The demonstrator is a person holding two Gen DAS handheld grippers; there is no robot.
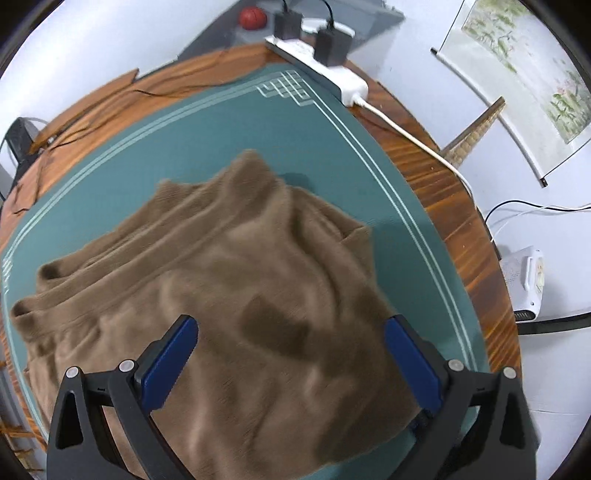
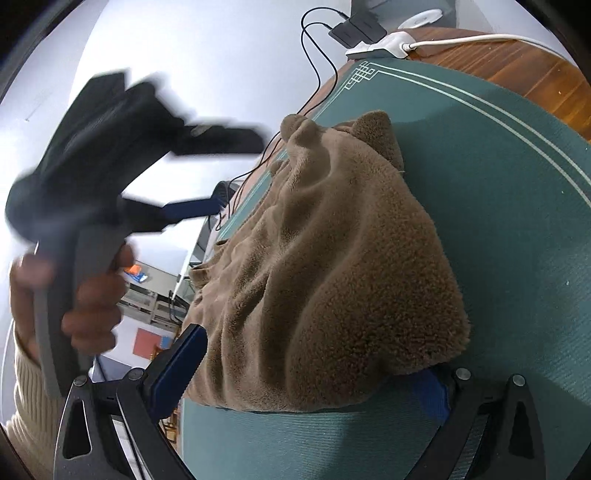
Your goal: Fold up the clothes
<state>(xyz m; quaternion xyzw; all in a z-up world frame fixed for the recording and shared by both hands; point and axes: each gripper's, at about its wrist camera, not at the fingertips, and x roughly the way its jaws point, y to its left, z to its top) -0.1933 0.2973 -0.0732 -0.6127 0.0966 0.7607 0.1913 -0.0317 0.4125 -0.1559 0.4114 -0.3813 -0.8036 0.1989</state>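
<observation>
brown fleece (image 1: 236,280) lies bunched mid-frame on the green mat (image 1: 332,155). left gripper (image 1: 290,354) spread wide above it. right gripper (image 2: 314,373) spread too, the fleece edge between its fingers.

- The garment (image 1: 236,280) I'm working on is plain fuzzy brown — no print.
- My mat (image 1: 332,155) is teal, edged with thin pale double lines and a knot motif at the corner.
- The counter (image 1: 454,206) shows orange-brown wood grain.
- Left claw (image 1: 291,365) and right claw (image 2: 314,373): black frames, blue pads.
- Power strip (image 1: 332,70) white; its plugs black.
- Ball (image 1: 252,17) behind — red.
- The sleeve (image 2: 26,398) is ribbed cream.
</observation>
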